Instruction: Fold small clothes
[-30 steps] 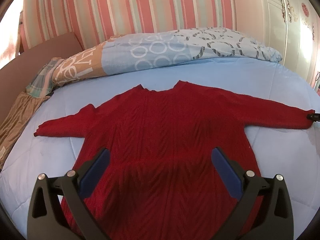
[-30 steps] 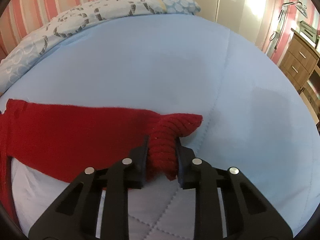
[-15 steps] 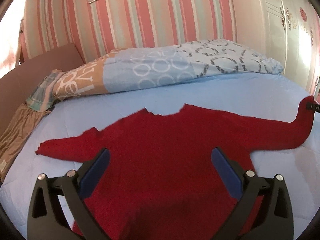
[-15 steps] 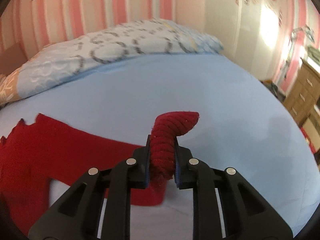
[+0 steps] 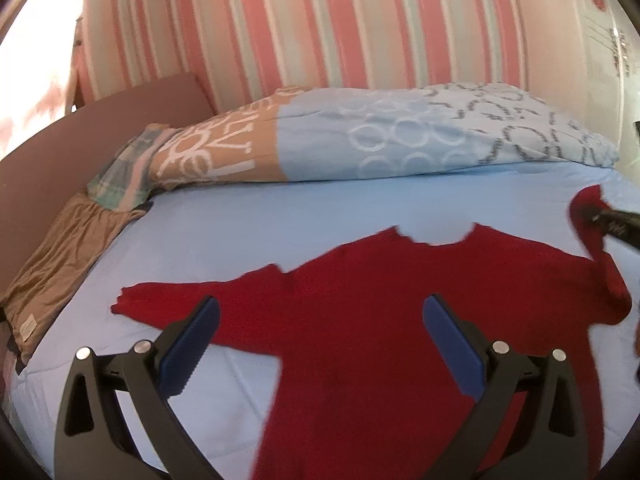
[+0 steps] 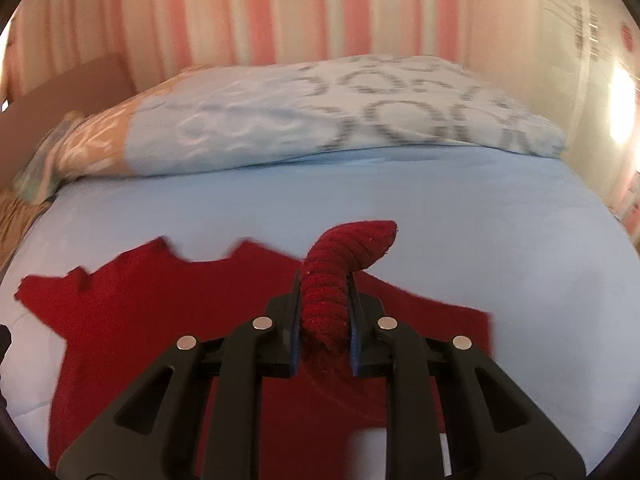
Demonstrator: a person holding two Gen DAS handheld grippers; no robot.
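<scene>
- Right now your right gripper (image 6: 323, 304) is pinching the sweater's cuff (image 6: 352, 246) — the ribbed end sticks up and curls to the right past the fingertips.
- That sleeve (image 5: 600, 264) is lifted off the bed; from the left wrist view it rises at the far right edge, where the right gripper's black tip (image 5: 618, 222) bites into it.
- Your left gripper (image 5: 320, 340) is spread wide, its blue pads (image 5: 192, 344) holding nothing, hovering above the lower body of the sweater (image 5: 380, 320).
- You have the red sweater lying flat on the blue sheet (image 5: 280, 220), neckline toward the pillows, hem toward you.
- Its other sleeve (image 5: 180, 300) lies stretched out to the left, flat on the sheet and well apart from either gripper.
- Beyond the neckline a patterned duvet (image 5: 400, 136) is heaped across the head of the bed — blue with rings, with a tan part at its left.
- A brown cloth (image 5: 60, 264) drapes over the left edge of the bed, beside a plaid pillow (image 5: 120, 176).
- Behind it all stands a pink striped wall (image 5: 340, 28).
- Both views are blurred, so the knit's detail is hard to read except at the cuff.
</scene>
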